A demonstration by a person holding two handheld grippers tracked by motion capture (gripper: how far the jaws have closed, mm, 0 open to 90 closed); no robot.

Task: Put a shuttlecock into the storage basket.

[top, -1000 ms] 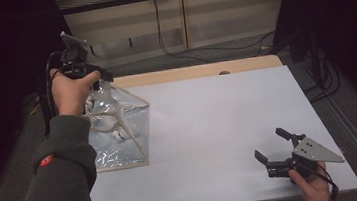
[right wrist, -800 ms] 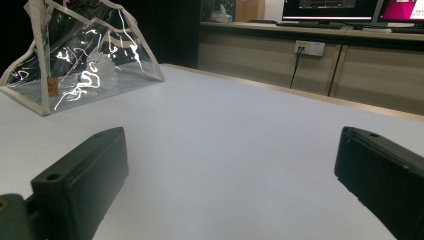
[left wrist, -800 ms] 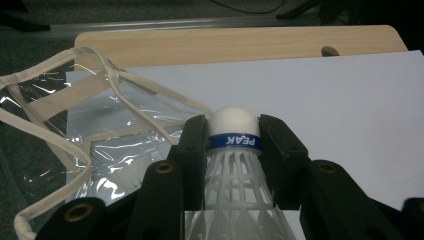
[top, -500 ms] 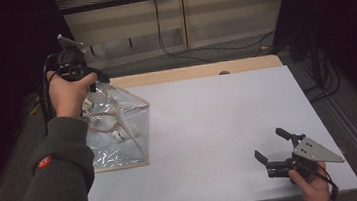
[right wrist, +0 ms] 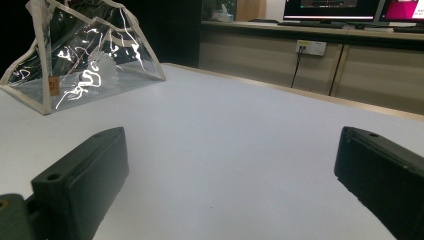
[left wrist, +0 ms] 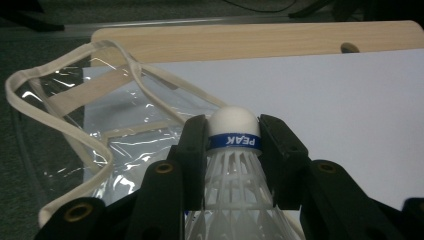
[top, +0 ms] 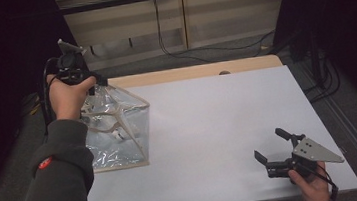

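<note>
High view first, from the left side of the table: the person's left arm in a dark sleeve [top: 57, 183] reaches forward, and the left gripper [top: 95, 86] is held up above the far corner of a clear plastic bag [top: 119, 132] that stands on the white table [top: 219, 126] near its left edge. The bag has pale cloth trim along its edges and a looped handle [left wrist: 60, 130] that sags over its top. From the left gripper view you can see what that tool carries: a white shuttlecock [left wrist: 234, 165] is pinched between the two black jaws, cork end pointing away from the hand, with a blue band around the cork that reads PEAK upside down. The jaws press on either side of that band, and the plastic skirt fans out back toward the hand. The shuttlecock hangs just over the bag's open top, with the bag below and to the left of it in that view. Moving right across the table, the wide middle stretch is bare white surface, backed by a strip of wooden edge [top: 188, 73]. Near the front right corner the right gripper [top: 274, 148] rests low at the table, its jaws spread wide apart with nothing between them, well apart from the bag.
</note>
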